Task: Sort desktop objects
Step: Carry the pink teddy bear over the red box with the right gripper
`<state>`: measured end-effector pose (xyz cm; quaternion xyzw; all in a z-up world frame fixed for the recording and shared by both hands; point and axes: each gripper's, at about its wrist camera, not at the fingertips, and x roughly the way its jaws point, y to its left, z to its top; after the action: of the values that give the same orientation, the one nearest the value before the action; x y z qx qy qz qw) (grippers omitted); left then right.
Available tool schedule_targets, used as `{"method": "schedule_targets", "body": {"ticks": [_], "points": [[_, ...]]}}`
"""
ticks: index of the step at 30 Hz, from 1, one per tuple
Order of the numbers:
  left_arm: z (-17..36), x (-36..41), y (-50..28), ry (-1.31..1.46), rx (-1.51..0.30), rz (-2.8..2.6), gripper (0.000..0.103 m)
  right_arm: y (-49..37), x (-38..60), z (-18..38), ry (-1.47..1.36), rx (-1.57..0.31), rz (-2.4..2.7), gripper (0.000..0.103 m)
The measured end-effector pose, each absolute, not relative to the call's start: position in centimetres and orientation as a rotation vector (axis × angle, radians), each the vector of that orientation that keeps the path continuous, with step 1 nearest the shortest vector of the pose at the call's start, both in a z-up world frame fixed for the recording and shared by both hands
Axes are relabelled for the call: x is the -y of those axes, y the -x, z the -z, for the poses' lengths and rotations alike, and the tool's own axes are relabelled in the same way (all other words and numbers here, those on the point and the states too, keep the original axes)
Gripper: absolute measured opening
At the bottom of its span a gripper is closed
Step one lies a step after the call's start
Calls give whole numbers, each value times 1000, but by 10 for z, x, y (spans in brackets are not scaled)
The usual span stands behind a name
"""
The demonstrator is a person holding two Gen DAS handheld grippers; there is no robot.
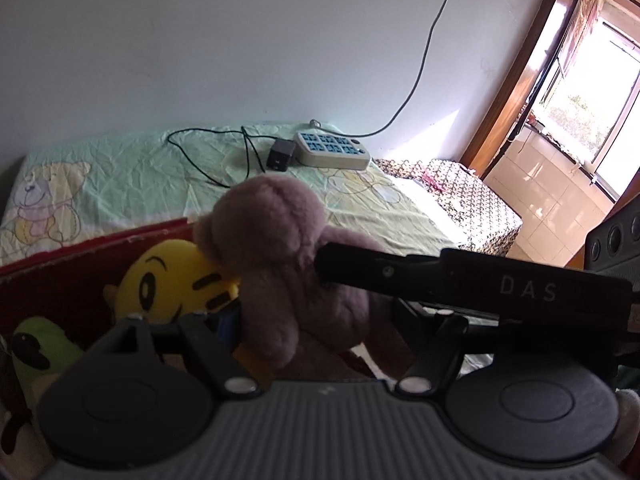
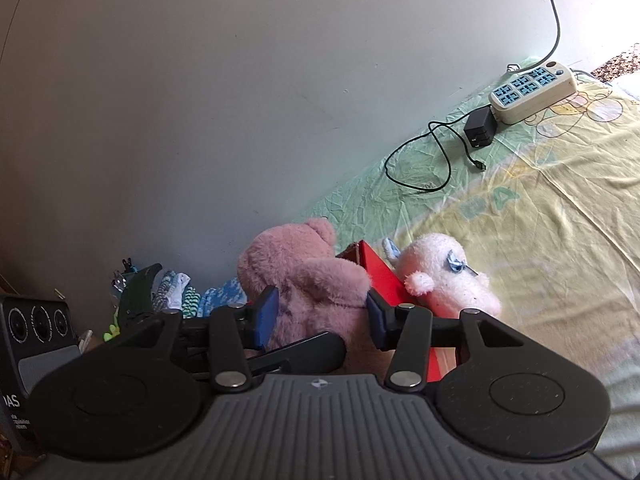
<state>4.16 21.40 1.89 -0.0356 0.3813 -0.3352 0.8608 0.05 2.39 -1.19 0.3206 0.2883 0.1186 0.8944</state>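
A pink plush bear (image 1: 280, 256) (image 2: 308, 280) hangs over the open red box (image 1: 80, 268) (image 2: 376, 276). My right gripper (image 2: 320, 316) is shut on the bear's body between its blue pads (image 2: 266, 314). My left gripper (image 1: 308, 320) sits around the bear's lower part; its fingertips are hidden by the plush. The right gripper's black finger crosses the left wrist view (image 1: 440, 280). Inside the box lie a yellow smiley plush (image 1: 172, 280) and a green plush (image 1: 40, 348). A pale pink plush (image 2: 444, 276) lies on the sheet against the box's outer wall.
A beige power strip (image 1: 332, 150) (image 2: 532, 94) and a black adapter (image 1: 282, 154) (image 2: 480, 126) with its cable lie on the cartoon-print sheet (image 2: 540, 216) by the wall. Patterned socks (image 2: 180, 292) and a black speaker box (image 2: 32, 340) sit to the left.
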Motion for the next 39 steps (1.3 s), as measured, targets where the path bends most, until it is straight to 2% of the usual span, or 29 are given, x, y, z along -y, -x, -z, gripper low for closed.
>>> {"method": "schedule_targets", "body": {"ticks": [3,11,17,19,21,24,29,31,35,39], "points": [[-16,-213,-38,50,-793,684,74,-1,-24,23,-710,-622,-244,50],[-21,-238,-43,21,-783,662,75,-9,-62,12,-566,-583,-247,51],[-15,-249,-54,5,-805,636,75,-30,-61,36,-702,-661,-278,52],[-14,-249,-52,-6,-798,646,75,-27,-63,33,-676,-650,-279,53],[-14,-246,-48,-22,-790,652,75,-23,-65,27,-614,-638,-268,58],[-12,-242,-47,-25,-788,652,81,-20,-61,24,-569,-633,-264,58],[-13,-247,-45,-2,-790,645,81,-8,-57,15,-534,-576,-232,57],[-15,-249,-44,11,-792,645,81,-5,-54,12,-522,-545,-222,54],[-22,-254,-35,27,-774,643,81,-10,-53,16,-559,-573,-256,39],[-31,-256,-25,13,-742,647,81,-12,-60,18,-518,-601,-245,36]]}}
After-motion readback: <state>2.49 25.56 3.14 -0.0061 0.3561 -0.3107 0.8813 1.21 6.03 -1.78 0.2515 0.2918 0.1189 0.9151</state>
